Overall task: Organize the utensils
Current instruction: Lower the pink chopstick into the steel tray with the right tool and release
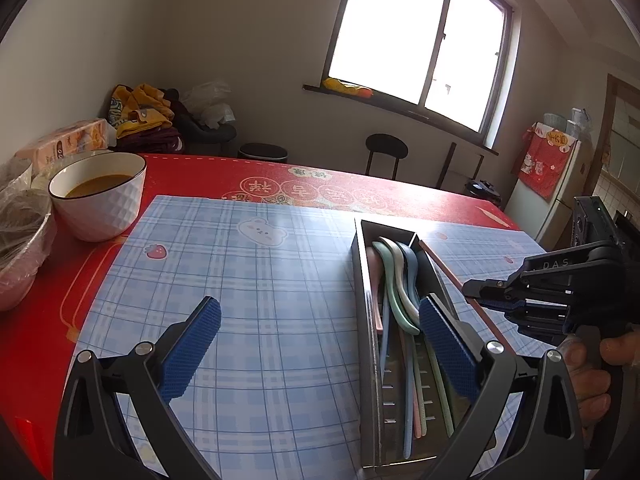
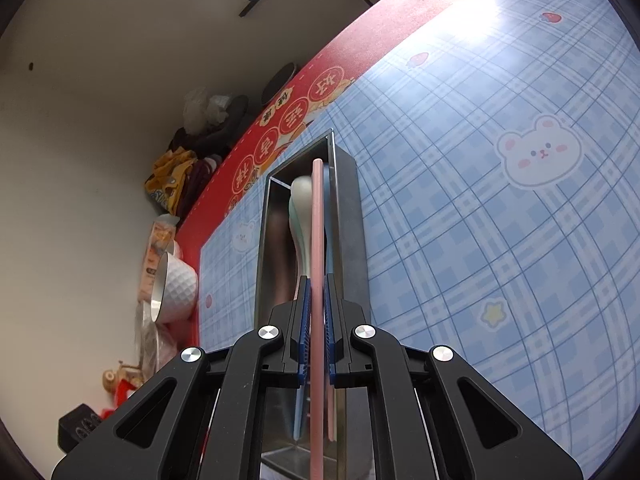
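Observation:
A long metal utensil box (image 1: pixel 366 300) lies on the blue plaid mat (image 1: pixel 248 280) and holds several pastel spoons (image 1: pixel 396 280). My left gripper (image 1: pixel 320 340) stands open, with its right finger (image 1: pixel 444 344) over the box and its left finger over bare mat. My right gripper (image 1: pixel 476 292) comes in from the right, shut on a thin pink chopstick (image 1: pixel 444 268) beside the box's right wall. In the right wrist view the gripper (image 2: pixel 317 292) clamps the pink chopstick (image 2: pixel 317 220), which points lengthwise over the open box (image 2: pixel 352 220), above the spoons (image 2: pixel 300 200).
A white bowl of brown liquid (image 1: pixel 100 196) stands on the red tablecloth (image 1: pixel 48 332) at the left, next to plastic-wrapped dishes (image 1: pixel 20 240) and a tissue pack (image 1: pixel 68 140). A person's hand (image 1: pixel 592 376) holds the right gripper. Chairs stand beyond the far table edge.

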### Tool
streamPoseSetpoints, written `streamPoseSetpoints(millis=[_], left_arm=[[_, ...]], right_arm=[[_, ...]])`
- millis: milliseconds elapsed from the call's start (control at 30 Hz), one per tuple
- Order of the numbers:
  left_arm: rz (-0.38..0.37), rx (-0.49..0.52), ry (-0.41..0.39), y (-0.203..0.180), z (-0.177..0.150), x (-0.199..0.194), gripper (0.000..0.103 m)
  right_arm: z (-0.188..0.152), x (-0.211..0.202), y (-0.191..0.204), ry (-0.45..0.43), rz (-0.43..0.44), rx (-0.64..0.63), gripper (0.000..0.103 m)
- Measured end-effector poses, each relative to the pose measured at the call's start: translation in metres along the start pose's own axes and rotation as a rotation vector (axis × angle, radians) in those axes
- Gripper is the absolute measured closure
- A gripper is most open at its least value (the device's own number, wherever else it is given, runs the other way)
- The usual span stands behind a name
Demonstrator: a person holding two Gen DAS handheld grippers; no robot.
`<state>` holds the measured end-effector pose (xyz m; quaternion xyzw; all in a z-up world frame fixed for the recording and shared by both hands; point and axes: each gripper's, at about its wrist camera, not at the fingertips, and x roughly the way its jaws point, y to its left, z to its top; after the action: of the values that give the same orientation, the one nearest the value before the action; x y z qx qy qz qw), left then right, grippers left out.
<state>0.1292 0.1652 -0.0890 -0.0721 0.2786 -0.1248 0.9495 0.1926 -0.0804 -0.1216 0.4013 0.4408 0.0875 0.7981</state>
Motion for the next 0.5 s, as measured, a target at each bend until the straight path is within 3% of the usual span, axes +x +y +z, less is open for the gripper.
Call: streamPoseSetpoints(millis=[500], left_arm=[[-0.011,-0.008,0.012,0.0,0.0,0.003,0.006]], right_arm=[[-0.007,0.015,0.004,0.014,-0.006,0.082,0.096]])
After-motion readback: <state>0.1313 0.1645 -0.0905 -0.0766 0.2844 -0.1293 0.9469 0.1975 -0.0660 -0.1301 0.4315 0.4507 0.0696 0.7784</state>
